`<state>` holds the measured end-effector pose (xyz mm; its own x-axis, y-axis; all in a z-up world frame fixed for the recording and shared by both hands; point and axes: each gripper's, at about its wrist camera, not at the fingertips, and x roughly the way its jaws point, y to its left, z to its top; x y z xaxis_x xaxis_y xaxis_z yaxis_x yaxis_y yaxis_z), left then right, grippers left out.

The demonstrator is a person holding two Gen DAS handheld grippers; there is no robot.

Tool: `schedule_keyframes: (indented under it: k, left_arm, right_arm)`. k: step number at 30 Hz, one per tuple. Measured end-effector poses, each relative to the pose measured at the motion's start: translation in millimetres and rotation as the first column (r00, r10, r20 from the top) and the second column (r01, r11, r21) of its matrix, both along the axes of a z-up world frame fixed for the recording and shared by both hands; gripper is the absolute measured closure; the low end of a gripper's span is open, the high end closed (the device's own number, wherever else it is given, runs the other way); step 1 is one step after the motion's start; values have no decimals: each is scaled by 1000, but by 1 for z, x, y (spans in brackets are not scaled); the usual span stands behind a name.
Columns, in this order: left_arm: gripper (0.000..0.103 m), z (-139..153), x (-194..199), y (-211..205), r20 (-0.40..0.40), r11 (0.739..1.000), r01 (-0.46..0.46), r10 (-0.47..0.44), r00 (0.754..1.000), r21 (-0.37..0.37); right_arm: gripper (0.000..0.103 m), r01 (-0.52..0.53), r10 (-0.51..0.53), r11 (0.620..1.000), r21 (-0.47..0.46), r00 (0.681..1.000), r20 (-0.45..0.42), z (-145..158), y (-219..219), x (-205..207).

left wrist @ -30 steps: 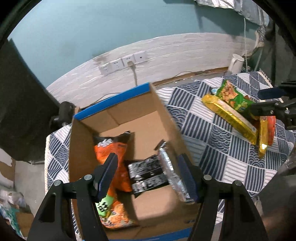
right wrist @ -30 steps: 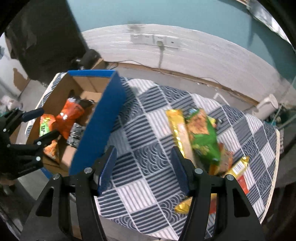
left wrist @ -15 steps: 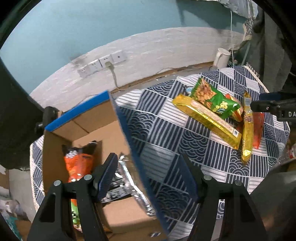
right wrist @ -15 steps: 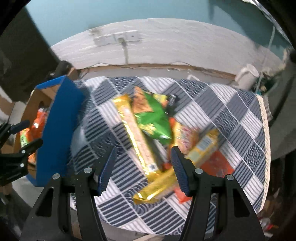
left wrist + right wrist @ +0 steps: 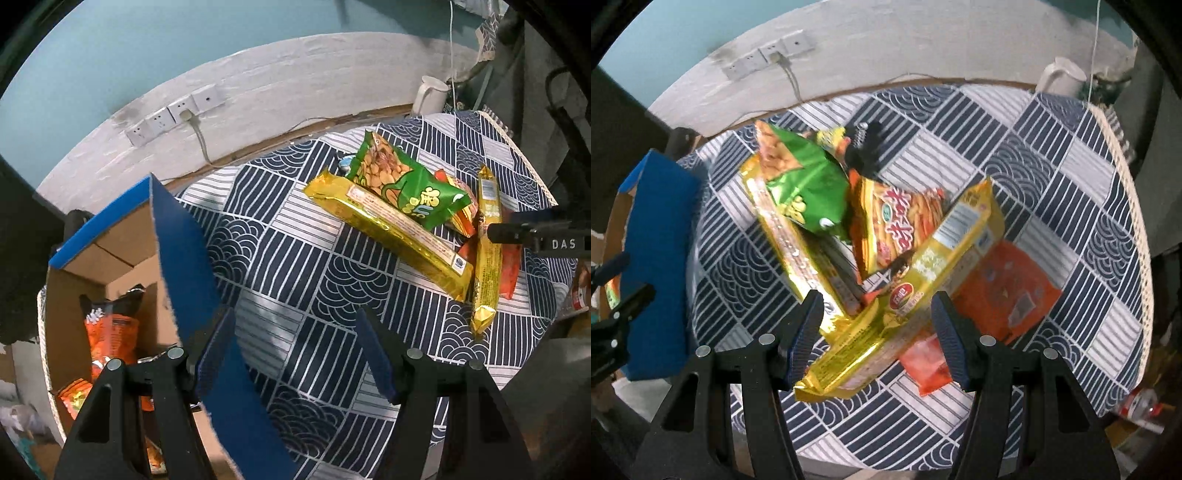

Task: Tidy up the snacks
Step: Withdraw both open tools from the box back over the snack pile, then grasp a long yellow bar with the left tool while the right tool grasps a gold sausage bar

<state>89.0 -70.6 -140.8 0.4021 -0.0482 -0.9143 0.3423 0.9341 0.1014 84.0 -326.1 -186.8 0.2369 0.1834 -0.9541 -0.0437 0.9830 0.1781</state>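
Right gripper hangs over the snack pile on the patterned tablecloth — jaws apart, a yellow packet between them, untouched. Left gripper gapes empty beside the cardboard box, which holds an orange bag.

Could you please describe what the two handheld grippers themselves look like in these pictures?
Both look alike. The left gripper and the right gripper each have two black angular arms with silver screw heads, ending in dark blue textured pads. Seen from the left wrist, the right gripper's black body carries white letters reading DAS. No cables or sleeves show.
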Motion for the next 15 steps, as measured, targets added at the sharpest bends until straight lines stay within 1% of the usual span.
schedule_keyframes:
  k: [6, 12, 15]
  left_arm:
    - [34, -12, 8, -6, -33, 1000, -15, 15, 999, -5]
    - [34, -23, 15, -18, -74, 1000, -23, 22, 997, -11]
    - [33, -30, 19, -29, -91, 1000, -17, 17, 996, 0]
  right_arm:
    - [42, 22, -22, 1000, -17, 999, -26, -20, -3, 1]
    - [42, 26, -28, 997, -70, 999, -26, -37, 1, 2]
    - [42, 33, -36, 998, -61, 999, -37, -48, -1, 1]
